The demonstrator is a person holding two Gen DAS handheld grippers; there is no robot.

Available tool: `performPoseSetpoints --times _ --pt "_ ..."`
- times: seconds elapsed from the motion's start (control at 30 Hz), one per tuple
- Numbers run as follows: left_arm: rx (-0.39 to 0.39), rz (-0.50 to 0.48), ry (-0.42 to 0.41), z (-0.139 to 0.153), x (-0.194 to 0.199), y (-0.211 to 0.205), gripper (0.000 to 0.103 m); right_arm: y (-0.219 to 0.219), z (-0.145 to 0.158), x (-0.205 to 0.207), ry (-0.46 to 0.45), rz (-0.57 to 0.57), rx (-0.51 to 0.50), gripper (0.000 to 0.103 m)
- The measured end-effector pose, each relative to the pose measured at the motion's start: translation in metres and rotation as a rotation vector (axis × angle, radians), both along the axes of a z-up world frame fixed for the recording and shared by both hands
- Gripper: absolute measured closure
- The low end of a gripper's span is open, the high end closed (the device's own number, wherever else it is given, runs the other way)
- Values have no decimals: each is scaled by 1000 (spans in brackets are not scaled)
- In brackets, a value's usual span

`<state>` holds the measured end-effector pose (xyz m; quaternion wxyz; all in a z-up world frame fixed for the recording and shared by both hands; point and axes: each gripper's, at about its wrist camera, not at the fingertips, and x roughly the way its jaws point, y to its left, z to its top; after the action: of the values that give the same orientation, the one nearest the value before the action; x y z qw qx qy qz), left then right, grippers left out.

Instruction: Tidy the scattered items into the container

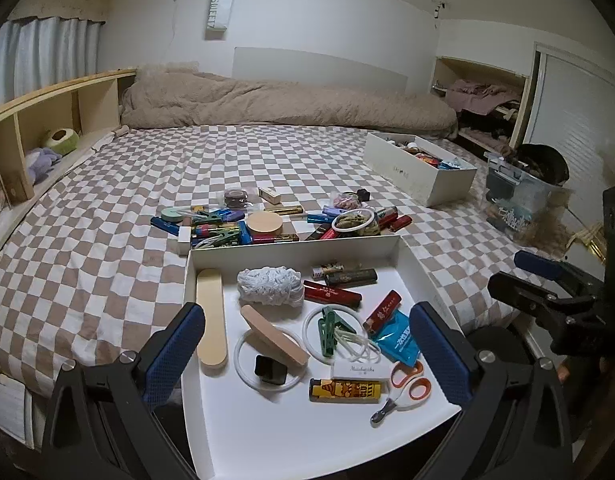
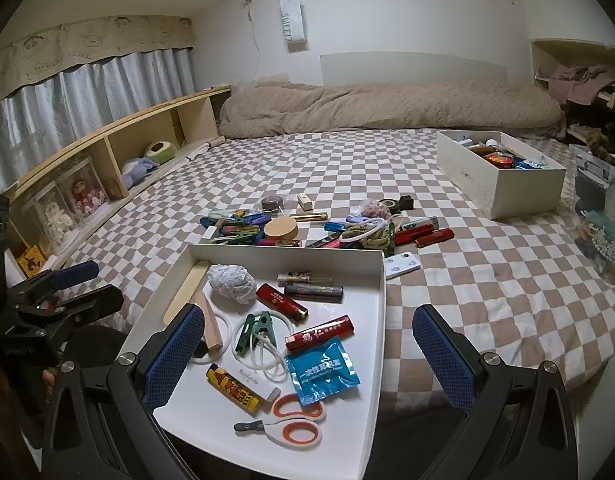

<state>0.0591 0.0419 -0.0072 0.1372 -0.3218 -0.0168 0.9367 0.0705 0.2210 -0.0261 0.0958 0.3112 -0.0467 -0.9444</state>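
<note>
**Both grippers empty above the white tray**

The white tray (image 1: 291, 246) lies on the checkered bedspread (image 1: 107, 208), holding scissors (image 1: 407, 390), a yellow lighter (image 1: 347, 391), a blue sachet (image 1: 399, 338) and green clips (image 1: 330, 330); the scattered pile (image 1: 267, 222) lies just beyond its far wall; the left gripper (image 1: 307, 344) hangs fingers apart over the tray; the right gripper (image 2: 307, 348) hangs likewise, holding nothing; only the right view shows a white card (image 2: 401, 266) beside the tray; a white box (image 2: 503, 178) sits well apart, its contents hard to make out.

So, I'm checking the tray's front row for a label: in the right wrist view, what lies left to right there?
Yellow lighter → orange-handled scissors → blue packet.
</note>
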Motion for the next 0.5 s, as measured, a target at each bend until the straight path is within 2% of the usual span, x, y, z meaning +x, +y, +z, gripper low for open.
performPoseSetpoints --times 0.5 --pt "-16 9 3 -2 -1 2 0 3 0 0 0 -10 16 0"
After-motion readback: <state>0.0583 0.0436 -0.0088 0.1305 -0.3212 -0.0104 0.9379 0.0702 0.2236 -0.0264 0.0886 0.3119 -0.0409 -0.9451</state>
